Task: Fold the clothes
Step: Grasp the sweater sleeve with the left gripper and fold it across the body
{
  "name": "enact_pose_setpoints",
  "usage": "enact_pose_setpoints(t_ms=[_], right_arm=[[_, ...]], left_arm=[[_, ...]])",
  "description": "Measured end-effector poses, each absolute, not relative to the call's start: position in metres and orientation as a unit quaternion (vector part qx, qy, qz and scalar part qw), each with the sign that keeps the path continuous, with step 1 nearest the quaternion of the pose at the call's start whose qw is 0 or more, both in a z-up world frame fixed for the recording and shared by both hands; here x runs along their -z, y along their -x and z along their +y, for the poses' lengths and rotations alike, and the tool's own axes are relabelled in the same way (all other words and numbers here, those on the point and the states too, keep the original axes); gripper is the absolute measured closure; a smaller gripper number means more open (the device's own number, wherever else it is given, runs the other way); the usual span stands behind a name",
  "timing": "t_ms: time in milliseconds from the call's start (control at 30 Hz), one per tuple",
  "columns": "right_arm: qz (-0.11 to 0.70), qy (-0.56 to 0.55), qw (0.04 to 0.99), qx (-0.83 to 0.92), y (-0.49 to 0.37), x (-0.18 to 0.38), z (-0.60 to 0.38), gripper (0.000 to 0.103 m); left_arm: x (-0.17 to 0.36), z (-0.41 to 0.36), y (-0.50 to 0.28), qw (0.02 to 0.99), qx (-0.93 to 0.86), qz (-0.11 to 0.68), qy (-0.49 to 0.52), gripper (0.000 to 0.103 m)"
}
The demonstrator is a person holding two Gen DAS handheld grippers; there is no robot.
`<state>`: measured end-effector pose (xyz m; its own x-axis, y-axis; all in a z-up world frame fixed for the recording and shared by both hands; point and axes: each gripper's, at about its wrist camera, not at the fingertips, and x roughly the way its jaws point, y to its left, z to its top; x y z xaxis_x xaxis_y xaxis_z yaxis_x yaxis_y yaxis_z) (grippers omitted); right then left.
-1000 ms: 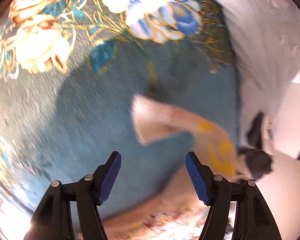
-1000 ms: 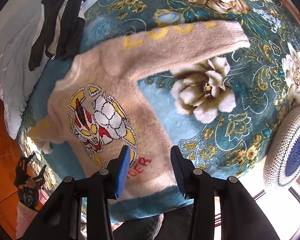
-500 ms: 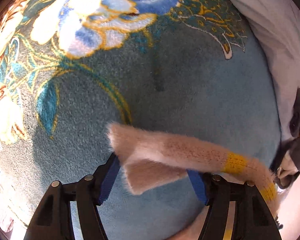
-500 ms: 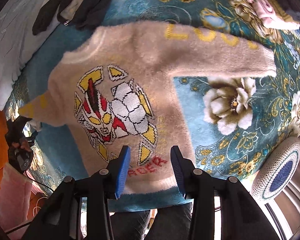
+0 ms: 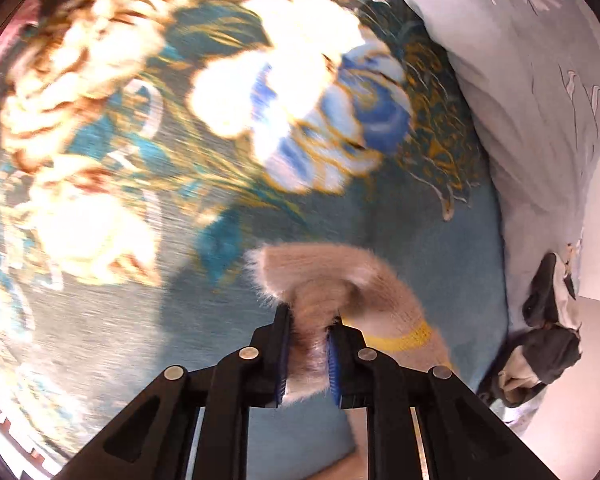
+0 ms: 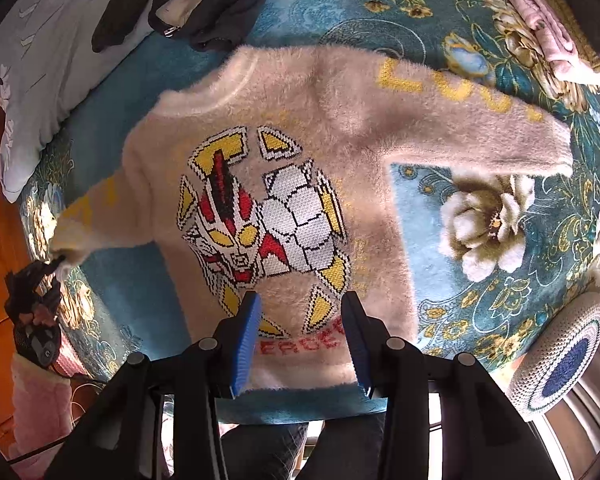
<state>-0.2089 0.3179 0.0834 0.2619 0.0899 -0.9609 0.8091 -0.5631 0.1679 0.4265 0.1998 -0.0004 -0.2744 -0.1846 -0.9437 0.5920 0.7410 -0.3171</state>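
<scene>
We are folding a beige knit sweater that is lying face up and spread flat at the centre of the frame on the floral blanket. No fold is showing yet. Our left gripper is clamping its jaws on the sleeve cuff. Our right gripper is hovering over the hem with jaws spread, grasping nothing. Both sleeve folds and the body fold are remaining.
</scene>
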Motion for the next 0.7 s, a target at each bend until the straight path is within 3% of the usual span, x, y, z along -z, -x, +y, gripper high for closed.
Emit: enact_pose_setpoints(t_ms=[200,333,700], right_arm=[[0.291,-0.713,0.356,0.529,0.210,-0.094,0.325,0.060],[0.270,-0.713,0.368,0.532,0.208,-0.100,0.334,0.060],[0.182,-0.729,0.347,0.562,0.253,-0.107,0.420,0.060]], left_arm=[[-0.010,0.258,-0.434,0.580,0.301,0.748,-0.114,0.087],[-0.020,0.277,-0.397,0.572,0.322,0.746,-0.113,0.086],[-0.091,0.233,-0.271,0.548,0.483,0.651,-0.207,0.086]])
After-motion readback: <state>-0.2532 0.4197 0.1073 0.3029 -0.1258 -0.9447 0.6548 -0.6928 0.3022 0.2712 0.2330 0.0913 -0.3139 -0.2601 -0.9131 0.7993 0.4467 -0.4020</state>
